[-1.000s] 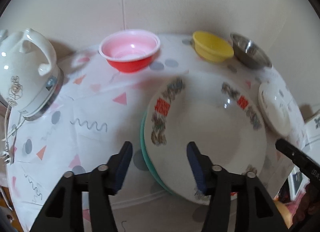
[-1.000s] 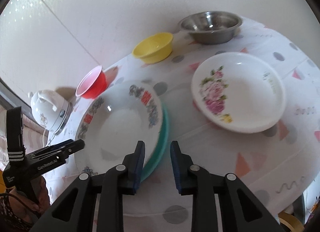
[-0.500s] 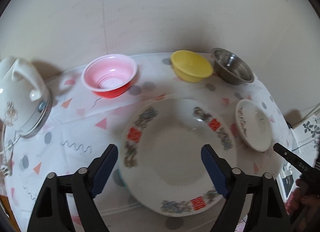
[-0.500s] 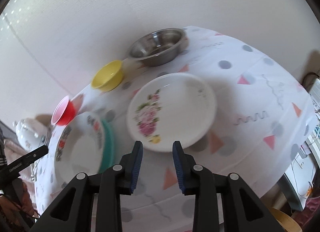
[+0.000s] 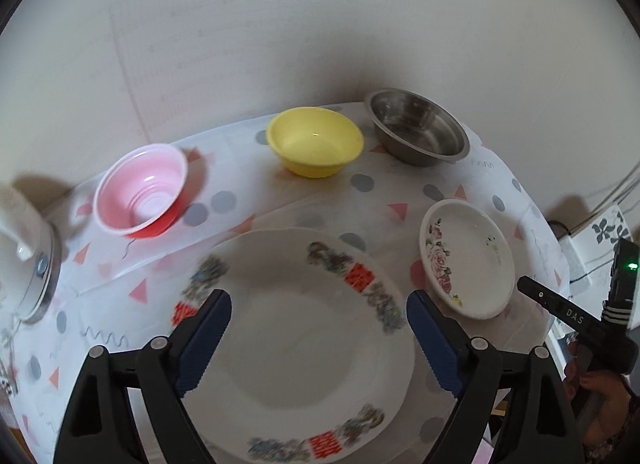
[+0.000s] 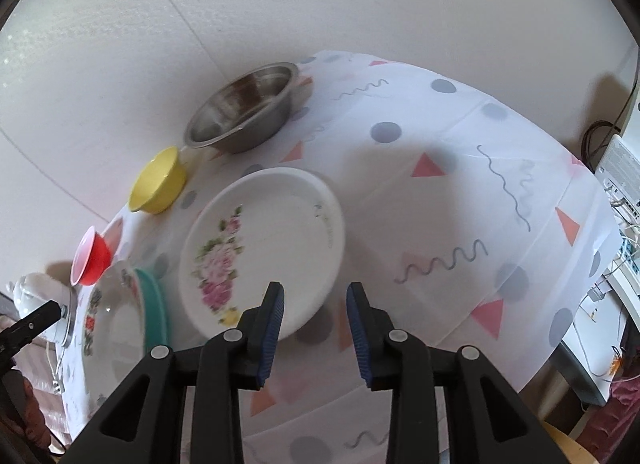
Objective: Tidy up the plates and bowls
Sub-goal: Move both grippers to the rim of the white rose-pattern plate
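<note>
A large white plate with red and grey rim patterns [image 5: 304, 364] lies on a teal plate [image 6: 154, 304]. My left gripper [image 5: 318, 300] hovers over it, jaws wide and still opening, with nothing between the pads. A smaller white plate with pink roses [image 6: 260, 248] lies to the right of the stack. My right gripper [image 6: 315, 292] stands open at its near right rim; its left finger overlaps the rim in view, and nothing sits between the pads. Along the wall stand a red bowl [image 5: 142, 192], a yellow bowl [image 5: 316, 142] and a steel bowl [image 5: 418, 128].
A white kettle [image 5: 24, 264] stands at the table's left end. The patterned cloth [image 6: 460, 184] is bare to the right of the rose plate as far as the table edge. Beyond that edge are cables and a white box [image 6: 624, 168].
My left gripper's jaws have widened and it has drawn back and up from the large plate. The right gripper has swung from the plate stack over to the rose plate.
</note>
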`<state>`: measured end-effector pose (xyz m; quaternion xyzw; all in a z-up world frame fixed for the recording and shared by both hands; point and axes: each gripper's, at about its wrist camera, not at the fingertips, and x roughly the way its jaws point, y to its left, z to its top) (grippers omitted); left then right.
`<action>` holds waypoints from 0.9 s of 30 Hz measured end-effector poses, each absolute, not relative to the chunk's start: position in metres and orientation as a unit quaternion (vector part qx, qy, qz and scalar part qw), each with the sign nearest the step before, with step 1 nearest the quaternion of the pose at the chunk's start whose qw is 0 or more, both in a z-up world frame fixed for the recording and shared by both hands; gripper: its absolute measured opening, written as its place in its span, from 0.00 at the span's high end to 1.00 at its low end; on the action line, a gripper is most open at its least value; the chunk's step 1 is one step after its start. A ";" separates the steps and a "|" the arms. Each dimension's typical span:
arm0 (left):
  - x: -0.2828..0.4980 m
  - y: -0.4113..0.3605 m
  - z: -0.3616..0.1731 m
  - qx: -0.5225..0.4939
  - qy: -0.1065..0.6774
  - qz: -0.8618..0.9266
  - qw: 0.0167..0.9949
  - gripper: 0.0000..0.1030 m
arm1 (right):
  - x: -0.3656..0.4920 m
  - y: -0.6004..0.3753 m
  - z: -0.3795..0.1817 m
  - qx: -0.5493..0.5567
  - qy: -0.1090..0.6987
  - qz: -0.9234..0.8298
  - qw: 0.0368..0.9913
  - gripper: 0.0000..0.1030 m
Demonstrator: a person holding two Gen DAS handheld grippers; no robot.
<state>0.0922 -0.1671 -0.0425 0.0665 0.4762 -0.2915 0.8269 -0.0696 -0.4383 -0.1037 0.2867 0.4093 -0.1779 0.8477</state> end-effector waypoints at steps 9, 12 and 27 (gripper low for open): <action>0.103 -0.218 -0.050 0.092 0.486 -0.318 0.809 0.15 | -0.067 -0.460 -0.120 0.323 0.405 -0.170 0.838 0.68; 0.106 -0.232 -0.055 0.099 0.490 -0.317 0.806 0.21 | -0.063 -0.464 -0.123 0.321 0.412 -0.167 0.837 0.68; 0.115 -0.302 -0.088 0.144 0.532 -0.344 0.760 0.45 | -0.049 -0.477 -0.136 0.348 0.409 -0.106 0.837 0.68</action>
